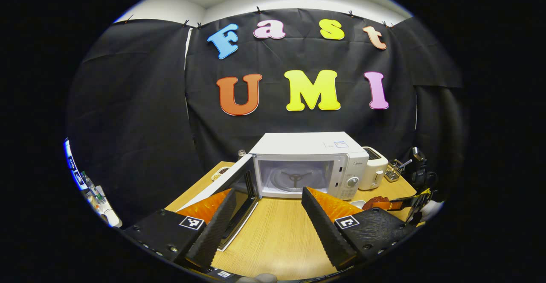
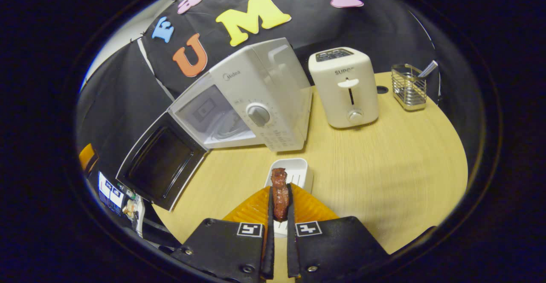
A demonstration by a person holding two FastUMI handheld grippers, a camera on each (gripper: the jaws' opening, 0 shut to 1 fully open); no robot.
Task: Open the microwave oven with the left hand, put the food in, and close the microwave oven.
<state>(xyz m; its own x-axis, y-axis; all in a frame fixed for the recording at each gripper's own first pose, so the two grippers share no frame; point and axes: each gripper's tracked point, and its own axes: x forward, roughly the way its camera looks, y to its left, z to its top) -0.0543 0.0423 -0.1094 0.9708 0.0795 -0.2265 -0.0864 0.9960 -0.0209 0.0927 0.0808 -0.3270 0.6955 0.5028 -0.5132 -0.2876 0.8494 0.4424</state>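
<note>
- Microwave oven [image 1: 313, 163] stands at the far side of the wooden table [image 1: 277, 231], white, with its door [image 1: 222, 185] swung wide open to the left. Cavity is lit pale; the turntable ring [image 1: 294, 178] shows inside, nothing resting on it.
- In the right gripper view the same microwave oven [image 2: 256, 99] appears tilted, door [image 2: 164, 165] hanging open toward the near left, dark window pane facing up.
- Left gripper [image 1: 266, 197]: fingers spread wide apart, nothing between them. It sits in front of the open cavity, above bare table; the left finger overlaps the door's lower edge in view, contact cannot be told.
- Right gripper [image 2: 279, 199]: fingers pressed close on a piece of reddish-brown food [image 2: 279, 193], which stands upright between them, top end poking above the tips.
- Food is held just above a small white dish [image 2: 292, 172] on the table, near the microwave's control-panel corner, outside the cavity.
- In the left gripper view the right gripper [image 1: 399, 204] shows at the right edge with the food [image 1: 377, 202] at its tip, just beside the microwave's right front corner.
- White toaster [image 2: 345, 88] stands right of the microwave; a wire basket [image 2: 408, 87] holding a utensil sits farther right, near the table's far edge.
</note>
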